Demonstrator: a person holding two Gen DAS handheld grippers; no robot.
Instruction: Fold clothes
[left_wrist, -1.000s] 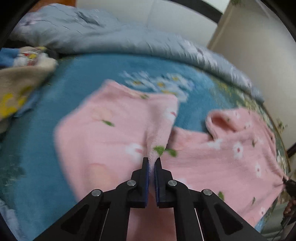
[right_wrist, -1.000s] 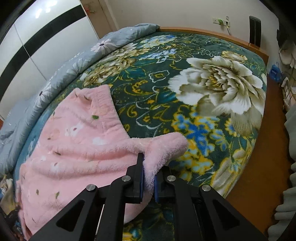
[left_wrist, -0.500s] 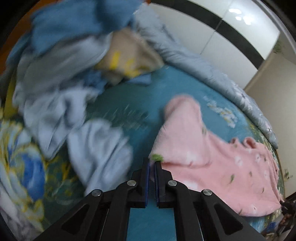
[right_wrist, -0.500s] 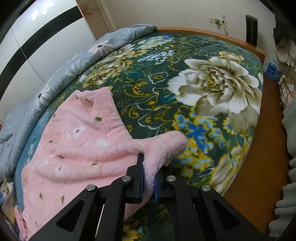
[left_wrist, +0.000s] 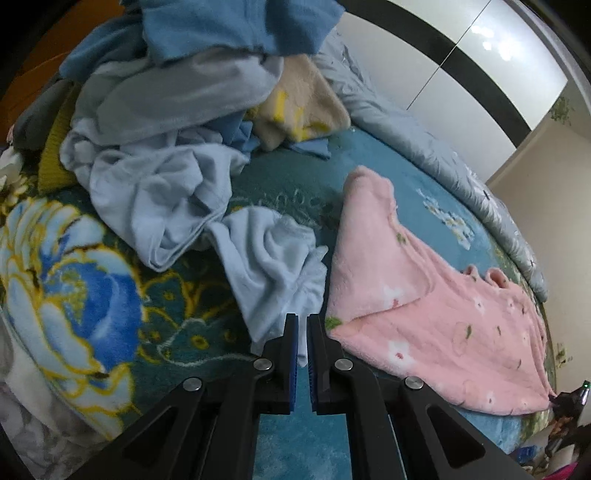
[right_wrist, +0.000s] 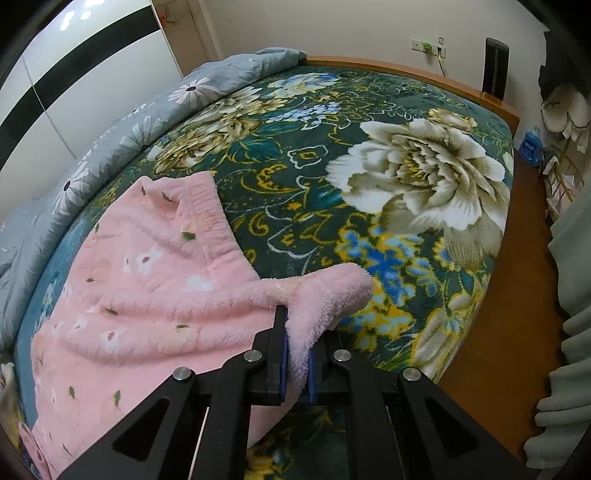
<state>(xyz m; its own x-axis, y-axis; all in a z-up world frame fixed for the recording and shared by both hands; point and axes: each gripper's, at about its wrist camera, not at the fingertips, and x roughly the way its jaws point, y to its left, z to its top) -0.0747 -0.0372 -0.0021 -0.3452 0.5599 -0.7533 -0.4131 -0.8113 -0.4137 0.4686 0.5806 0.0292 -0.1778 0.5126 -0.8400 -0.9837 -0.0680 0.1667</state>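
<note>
Right wrist: we're seeing right gripper (right_wrist: 296, 345) fingers clamping pink fleece garment (right_wrist: 147, 295) on floral bed (right_wrist: 406, 177); left gripper (left_wrist: 302, 334) fingers nearly closed, gripping nothing, beside laundry pile (left_wrist: 166, 129).

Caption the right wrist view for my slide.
Right gripper shut on fuzzy pink floral garment, spread over dark green floral blanket.

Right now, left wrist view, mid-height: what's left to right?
Blue flower on the blanket → light blue garment → pink fleece garment → grey quilt → beige wall.
</note>
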